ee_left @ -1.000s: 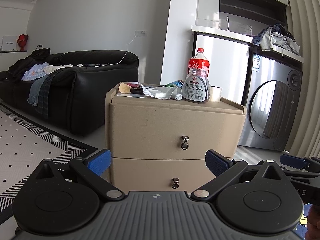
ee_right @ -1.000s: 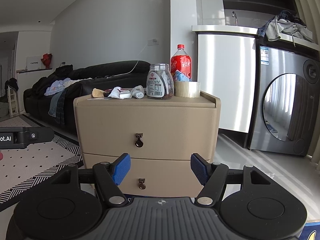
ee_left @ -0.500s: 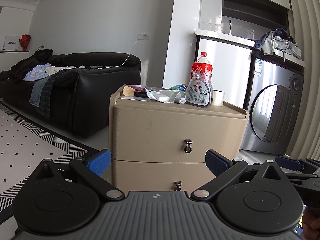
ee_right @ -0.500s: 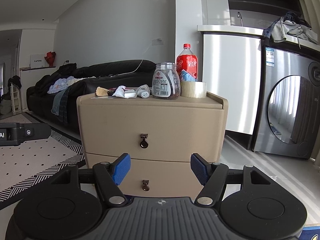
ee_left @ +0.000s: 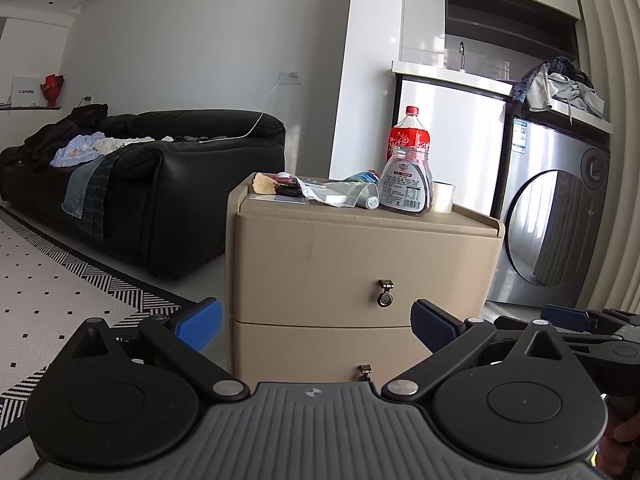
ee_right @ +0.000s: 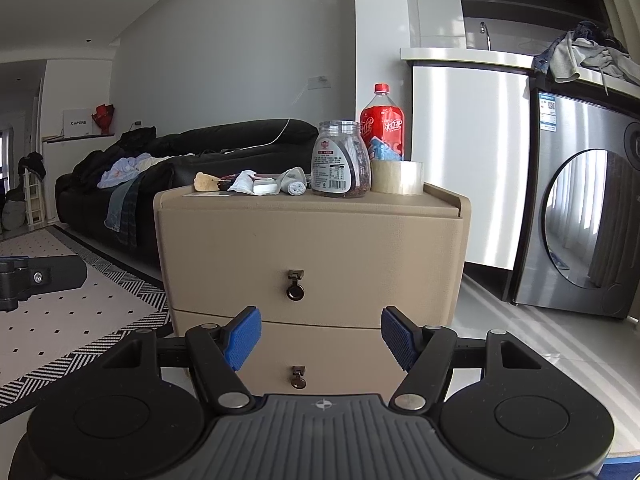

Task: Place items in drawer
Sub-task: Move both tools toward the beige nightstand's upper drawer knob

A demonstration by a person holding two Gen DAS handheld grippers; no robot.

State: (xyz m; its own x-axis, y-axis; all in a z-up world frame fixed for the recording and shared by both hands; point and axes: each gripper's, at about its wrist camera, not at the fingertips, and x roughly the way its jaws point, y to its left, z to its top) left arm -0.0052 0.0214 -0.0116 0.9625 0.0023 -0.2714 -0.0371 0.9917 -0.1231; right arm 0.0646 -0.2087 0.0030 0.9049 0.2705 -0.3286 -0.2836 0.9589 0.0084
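A beige two-drawer cabinet (ee_right: 312, 256) is seen straight ahead of both handheld grippers, both drawer fronts shut. On its top stand a clear plastic jar (ee_right: 341, 159), a red soda bottle (ee_right: 383, 128), a roll of clear tape (ee_right: 397, 177) and small wrapped items (ee_right: 256, 183). The right gripper (ee_right: 320, 334) is held empty with jaws apart, squarely facing the upper drawer's ring pull (ee_right: 295, 291). The left gripper (ee_left: 316, 322), also spread and empty, views the cabinet from farther left. The washing machine (ee_right: 588, 232) shows more fully in the right view.
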